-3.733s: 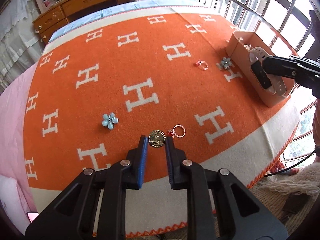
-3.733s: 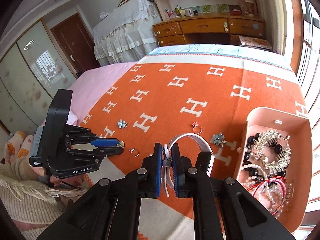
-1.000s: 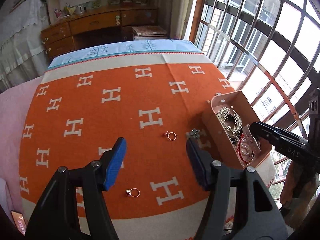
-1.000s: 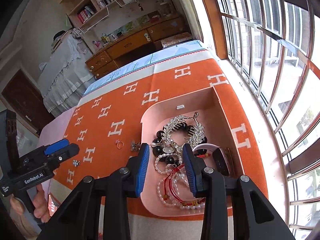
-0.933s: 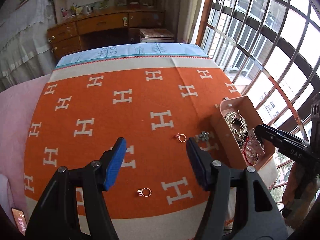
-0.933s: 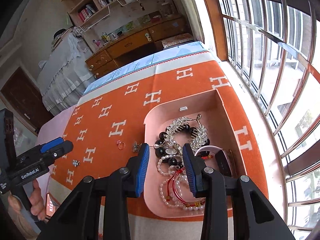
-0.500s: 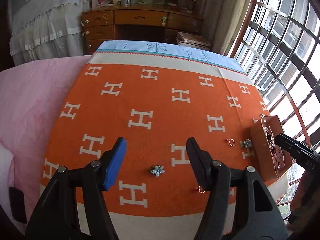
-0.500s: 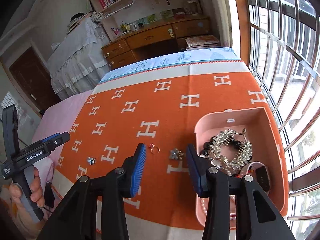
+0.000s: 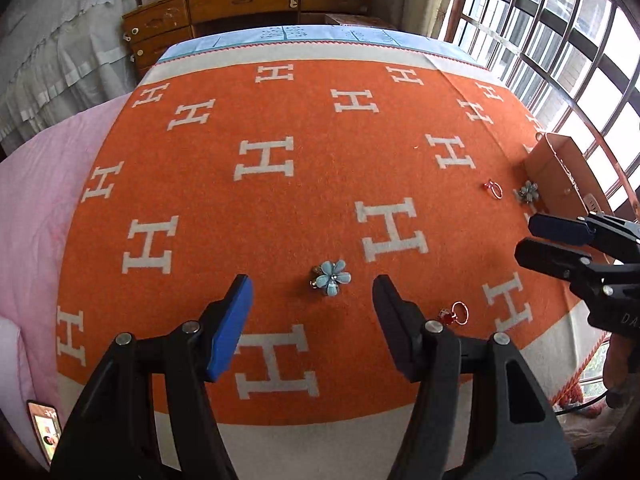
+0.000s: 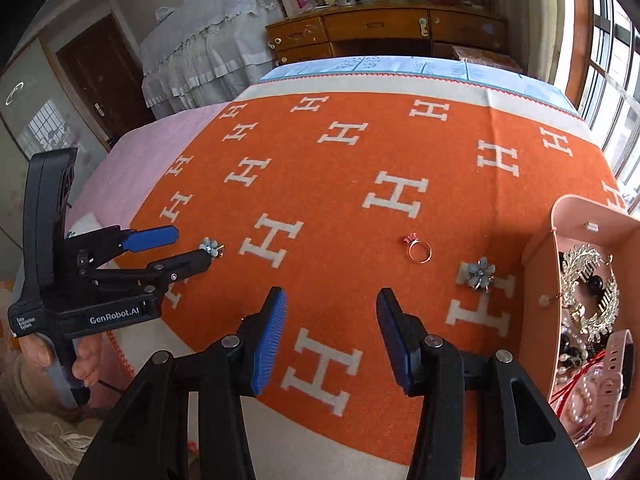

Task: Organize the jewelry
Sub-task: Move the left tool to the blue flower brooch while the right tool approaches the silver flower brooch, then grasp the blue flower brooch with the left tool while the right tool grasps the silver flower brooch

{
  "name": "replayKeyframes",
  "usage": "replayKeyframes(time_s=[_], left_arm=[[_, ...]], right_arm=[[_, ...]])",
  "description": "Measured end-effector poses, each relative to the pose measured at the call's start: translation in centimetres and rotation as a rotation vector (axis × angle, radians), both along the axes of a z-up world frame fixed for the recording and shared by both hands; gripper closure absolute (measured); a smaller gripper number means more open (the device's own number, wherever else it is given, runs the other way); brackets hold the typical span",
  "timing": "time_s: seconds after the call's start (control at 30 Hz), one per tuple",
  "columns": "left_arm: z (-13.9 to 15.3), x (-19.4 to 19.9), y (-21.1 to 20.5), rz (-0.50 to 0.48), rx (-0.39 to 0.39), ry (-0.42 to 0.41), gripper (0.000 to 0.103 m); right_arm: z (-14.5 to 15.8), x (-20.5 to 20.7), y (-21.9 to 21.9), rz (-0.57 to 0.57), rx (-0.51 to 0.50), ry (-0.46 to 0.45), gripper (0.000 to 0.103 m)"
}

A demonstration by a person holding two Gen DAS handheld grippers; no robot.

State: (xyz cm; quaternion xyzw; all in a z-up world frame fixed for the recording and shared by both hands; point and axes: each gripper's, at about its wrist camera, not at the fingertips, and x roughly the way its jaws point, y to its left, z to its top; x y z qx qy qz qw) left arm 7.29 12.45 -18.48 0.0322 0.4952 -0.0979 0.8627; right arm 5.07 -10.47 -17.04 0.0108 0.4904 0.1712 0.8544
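A blue flower brooch (image 9: 331, 277) lies on the orange blanket (image 9: 280, 208), just ahead of my open, empty left gripper (image 9: 312, 300); it also shows in the right wrist view (image 10: 211, 247). A ring with a red stone (image 9: 454, 315) lies to its right. A second ring (image 10: 418, 249) and a grey-blue flower brooch (image 10: 477, 273) lie beside the pink jewelry box (image 10: 560, 216), which holds beads, a hair comb and a pink watch (image 10: 614, 376). My right gripper (image 10: 330, 312) is open and empty above the blanket.
The blanket's front edge (image 9: 320, 440) drops off near me. A phone (image 9: 45, 428) lies at the lower left. A wooden dresser (image 9: 248, 0) stands behind the bed, and barred windows (image 9: 560, 40) run along the right.
My left gripper has come down close to the blue flower brooch, jaws still open. My right gripper has moved left, away from the box, and opened wider; the watch lies in the box.
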Motion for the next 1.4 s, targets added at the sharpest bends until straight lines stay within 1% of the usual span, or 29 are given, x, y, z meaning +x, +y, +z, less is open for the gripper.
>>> replayKeyframes(time_s=[0.07, 0.13, 0.17, 0.2, 0.23, 0.27, 0.3, 0.47, 0.63, 0.7, 0.8, 0.93, 1.07, 1.17, 1.23, 1.27, 1.3, 1.33, 1.4], left_arm=[[-0.5, 0.1, -0.2, -0.003, 0.006, -0.005, 0.044], [-0.9, 0.2, -0.4, -0.004, 0.003, -0.013, 0.047], [-1.0, 0.3, -0.4, -0.003, 0.002, -0.019, 0.054], [-1.1, 0.4, -0.5, -0.005, 0.001, -0.022, 0.065], [-1.3, 0.5, -0.6, -0.005, -0.002, -0.023, 0.071], [-1.3, 0.4, -0.7, -0.002, 0.005, -0.046, 0.076], [-1.3, 0.4, -0.8, -0.011, 0.008, -0.056, 0.085], [-1.3, 0.6, -1.0, -0.037, -0.008, -0.079, 0.086], [-1.2, 0.8, -0.2, -0.051, -0.049, -0.073, 0.086], [-1.3, 0.6, 0.1, -0.053, -0.065, -0.071, 0.086], [-1.3, 0.5, 0.4, -0.058, -0.081, -0.069, 0.086], [-1.4, 0.4, 0.7, -0.067, -0.094, -0.069, 0.086], [-1.4, 0.4, 0.9, -0.071, -0.105, -0.067, 0.086], [-1.4, 0.4, 0.9, -0.071, -0.103, -0.067, 0.086], [-1.4, 0.4, 1.0, -0.07, -0.103, -0.065, 0.086], [-1.4, 0.4, 1.0, -0.07, -0.105, -0.063, 0.086], [-1.4, 0.5, 1.0, -0.07, -0.106, -0.06, 0.086], [-1.4, 0.4, 1.0, -0.071, -0.106, -0.056, 0.086], [-1.3, 0.5, 0.9, -0.072, -0.106, -0.05, 0.086]], right_arm=[[-0.4, 0.2, -0.8, -0.051, 0.004, 0.0, 0.055], [-0.4, 0.3, -1.9, -0.102, 0.001, -0.01, 0.055], [-0.4, 0.3, -2.5, -0.128, 0.007, -0.01, 0.055], [-0.4, 0.4, -3.0, -0.155, 0.02, -0.01, 0.055], [-0.4, 0.4, -3.5, -0.184, 0.032, -0.014, 0.055], [-0.5, 0.3, -4.0, -0.217, 0.037, -0.02, 0.055], [-0.5, 0.3, -4.4, -0.247, 0.038, -0.026, 0.055], [-0.4, 0.1, -5.4, -0.361, 0.031, -0.042, 0.055], [-0.8, 0.2, -4.4, -0.487, -0.048, -0.065, 0.056], [-1.2, 0.5, -4.0, -0.541, -0.09, -0.067, 0.058], [-2.1, 1.4, -3.6, -0.61, -0.121, -0.045, 0.064], [-2.6, 2.5, -3.6, -0.694, -0.173, -0.067, 0.067], [-3.0, 3.5, -2.9, -0.691, -0.238, -0.058, 0.068], [-2.9, 4.2, -3.2, -0.704, -0.237, -0.038, 0.069], [-2.8, 4.9, -3.6, -0.71, -0.232, -0.021, 0.072], [-2.8, 5.3, -3.7, -0.706, -0.232, -0.015, 0.074], [-2.8, 5.5, -3.9, -0.701, -0.232, -0.012, 0.08], [-2.7, 5.6, -4.0, -0.694, -0.229, -0.01, 0.082], [-2.5, 5.5, -4.3, -0.678, -0.203, -0.01, 0.083]])
